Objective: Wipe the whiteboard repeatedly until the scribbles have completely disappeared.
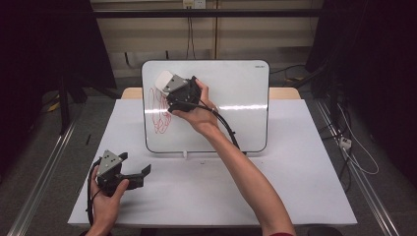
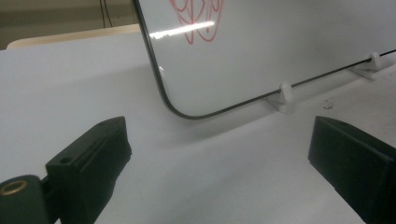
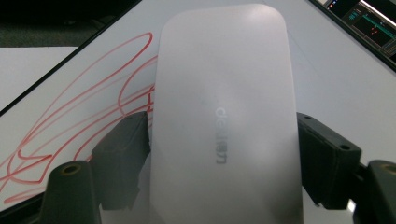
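Right gripper (image 3: 219, 154): jaws flanked the white eraser (image 3: 224, 116), which lay against the whiteboard (image 1: 236, 93).
Left gripper (image 2: 219, 154): jaws stood wide, nothing between them.

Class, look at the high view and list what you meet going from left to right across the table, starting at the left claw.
Left claw → red scribbles on the whiteboard → white eraser → right claw → person's right hand → the whiteboard's bare right half.
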A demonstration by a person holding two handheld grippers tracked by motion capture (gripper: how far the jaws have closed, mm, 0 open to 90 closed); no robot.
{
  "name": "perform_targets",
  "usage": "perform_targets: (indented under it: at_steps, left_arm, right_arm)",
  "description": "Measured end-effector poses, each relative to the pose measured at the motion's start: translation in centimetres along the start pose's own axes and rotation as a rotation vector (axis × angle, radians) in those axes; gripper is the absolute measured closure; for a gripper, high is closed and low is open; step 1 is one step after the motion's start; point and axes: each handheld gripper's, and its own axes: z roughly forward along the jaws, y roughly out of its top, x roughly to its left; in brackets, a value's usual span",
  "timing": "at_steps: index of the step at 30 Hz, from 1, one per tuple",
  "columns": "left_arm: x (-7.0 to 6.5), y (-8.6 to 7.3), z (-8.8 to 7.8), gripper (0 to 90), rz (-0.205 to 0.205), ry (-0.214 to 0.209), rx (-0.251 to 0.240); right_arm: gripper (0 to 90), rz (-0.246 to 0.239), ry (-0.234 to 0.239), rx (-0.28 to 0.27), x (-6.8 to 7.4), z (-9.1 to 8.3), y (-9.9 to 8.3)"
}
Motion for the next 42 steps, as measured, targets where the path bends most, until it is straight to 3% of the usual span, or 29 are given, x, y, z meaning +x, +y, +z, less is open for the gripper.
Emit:
perform_targets:
  at_steps: [8,11,33,42]
  left_arm:
    - [-0.1,0.0,0.0,5.1,0.000,0.003,0.001]
    - [-0.1,0.1,0.0,5.1,0.005,0.003,0.001]
    - [0.0,0.0,0.1,5.2,0.002,-0.004,0.008]
    - [0.0,0.0,0.2,5.2,0.002,-0.005,0.008]
  right_arm:
    - [30.4,-0.012,-0.011,-0.004,0.0,-1.0,-0.8]
    - [30.8,-0.020,-0.029,0.005,0.2,-0.9,-0.7]
    - [29.9,-0.014,-0.017,-0.002,-0.5,-0.6,0.5]
    - [30.9,-0.018,-0.033,-0.008,-0.2,-0.3,0.7]
